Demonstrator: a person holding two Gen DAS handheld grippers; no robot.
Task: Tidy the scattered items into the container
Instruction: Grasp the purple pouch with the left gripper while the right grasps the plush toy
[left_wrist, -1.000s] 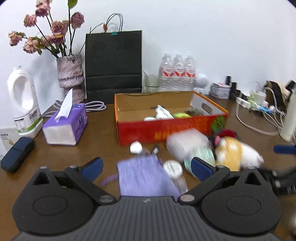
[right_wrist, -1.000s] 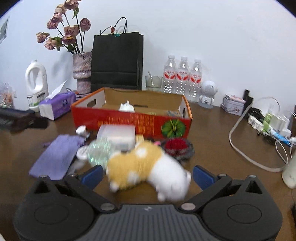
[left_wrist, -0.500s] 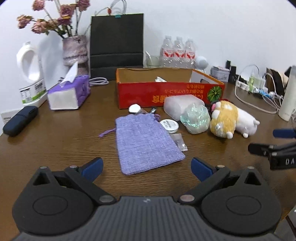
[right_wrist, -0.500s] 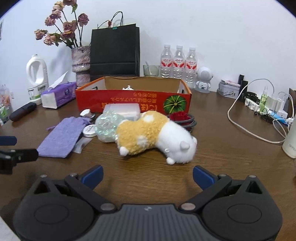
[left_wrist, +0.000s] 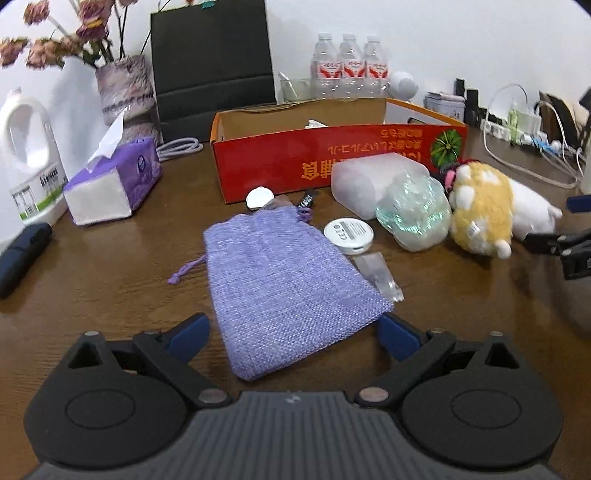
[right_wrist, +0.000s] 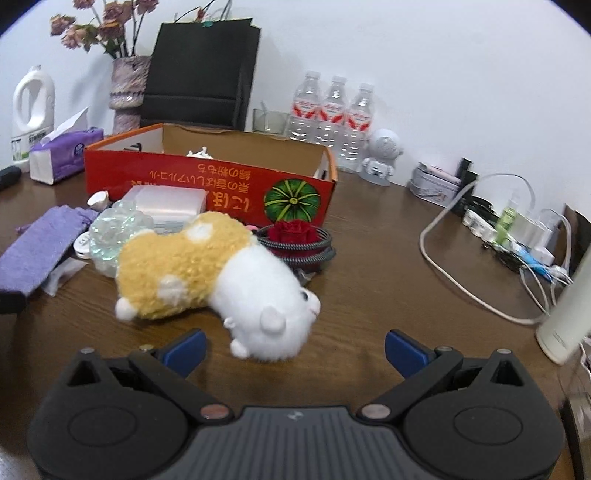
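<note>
A red cardboard box (left_wrist: 332, 162) (right_wrist: 207, 181) stands open on the brown table with a few items inside. In front of it lie a purple cloth pouch (left_wrist: 284, 288) (right_wrist: 37, 247), a round white tin (left_wrist: 349, 230), a frosted plastic case (left_wrist: 369, 177), a crinkly clear bundle (left_wrist: 413, 214) and a yellow-and-white plush toy (right_wrist: 210, 269) (left_wrist: 487, 206). My left gripper (left_wrist: 295, 334) is open, its jaws either side of the pouch's near end. My right gripper (right_wrist: 293, 349) is open, just short of the plush's white head.
A red rose in a dark coil (right_wrist: 295, 236) lies beside the box. A tissue box (left_wrist: 110, 184), white jug (left_wrist: 29, 158), vase (left_wrist: 125, 92), black bag (left_wrist: 210, 62), water bottles (right_wrist: 332, 114) and cables (right_wrist: 480, 258) ring the table. A dark case (left_wrist: 22, 251) lies left.
Both grippers have moved forward and lower toward the table. The pouch now sits between the left jaws, and the plush now lies just ahead of the right jaws.
</note>
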